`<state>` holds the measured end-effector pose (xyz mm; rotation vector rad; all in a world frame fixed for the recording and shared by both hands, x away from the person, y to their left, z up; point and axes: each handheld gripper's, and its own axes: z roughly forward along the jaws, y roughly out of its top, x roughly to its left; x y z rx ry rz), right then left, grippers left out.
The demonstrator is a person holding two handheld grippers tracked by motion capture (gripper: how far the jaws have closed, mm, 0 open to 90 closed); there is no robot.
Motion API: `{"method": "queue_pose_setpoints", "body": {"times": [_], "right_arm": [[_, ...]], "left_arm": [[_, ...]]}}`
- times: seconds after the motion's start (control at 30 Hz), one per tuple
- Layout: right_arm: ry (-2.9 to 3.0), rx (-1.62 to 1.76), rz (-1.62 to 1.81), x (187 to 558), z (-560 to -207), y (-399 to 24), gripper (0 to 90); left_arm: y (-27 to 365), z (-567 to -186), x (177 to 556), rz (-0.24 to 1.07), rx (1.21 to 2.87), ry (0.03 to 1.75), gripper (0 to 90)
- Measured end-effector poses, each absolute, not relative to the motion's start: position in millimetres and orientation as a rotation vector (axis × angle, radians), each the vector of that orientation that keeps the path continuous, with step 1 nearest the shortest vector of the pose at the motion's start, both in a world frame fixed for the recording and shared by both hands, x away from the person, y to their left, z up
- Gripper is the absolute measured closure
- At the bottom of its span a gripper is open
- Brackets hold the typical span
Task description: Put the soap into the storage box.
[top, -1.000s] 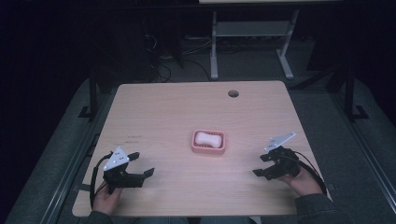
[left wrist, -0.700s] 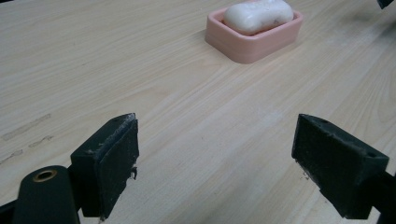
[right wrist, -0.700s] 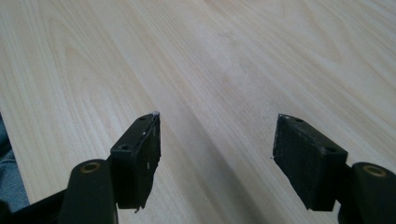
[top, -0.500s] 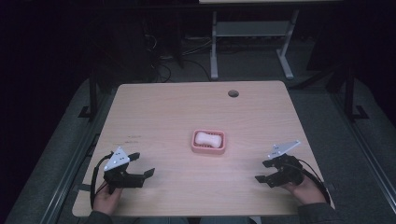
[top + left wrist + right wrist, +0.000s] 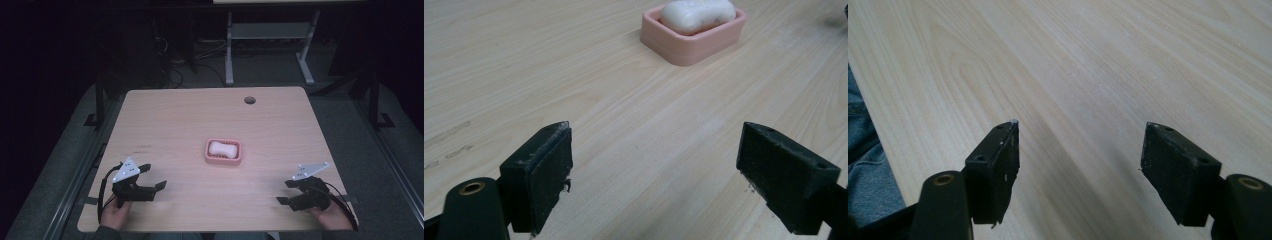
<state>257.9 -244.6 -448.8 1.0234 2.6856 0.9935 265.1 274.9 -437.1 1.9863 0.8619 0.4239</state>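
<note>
Both grippers rest released: left gripper (image 5: 150, 182) at seven o'clock, right gripper (image 5: 289, 194) at five. Approaching the soap (image 5: 223, 148) in its pink dish (image 5: 223, 160) likely needs a level, centred reach.

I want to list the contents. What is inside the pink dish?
Inside the pink dish lies one white soap bar, also seen in the left gripper view. The dish floor under the soap is covered, so anything beneath cannot be seen.

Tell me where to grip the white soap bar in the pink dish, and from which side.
Come from above: the pink dish rim walls the soap on every side. Probably close the jaws across its narrower middle, since the bar looks pinched in there and bulges above the rim.
</note>
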Motion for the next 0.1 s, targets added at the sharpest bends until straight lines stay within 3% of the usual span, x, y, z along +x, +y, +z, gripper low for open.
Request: {"method": "queue_pose_setpoints", "body": {"times": [0.1], "right_arm": [[2.661,1.035,1.026,251.1,-449.9,-247.6,30.6]], "left_arm": [[274.5,-437.2,264.7,0.418,1.983,0.864,14.4]]}}
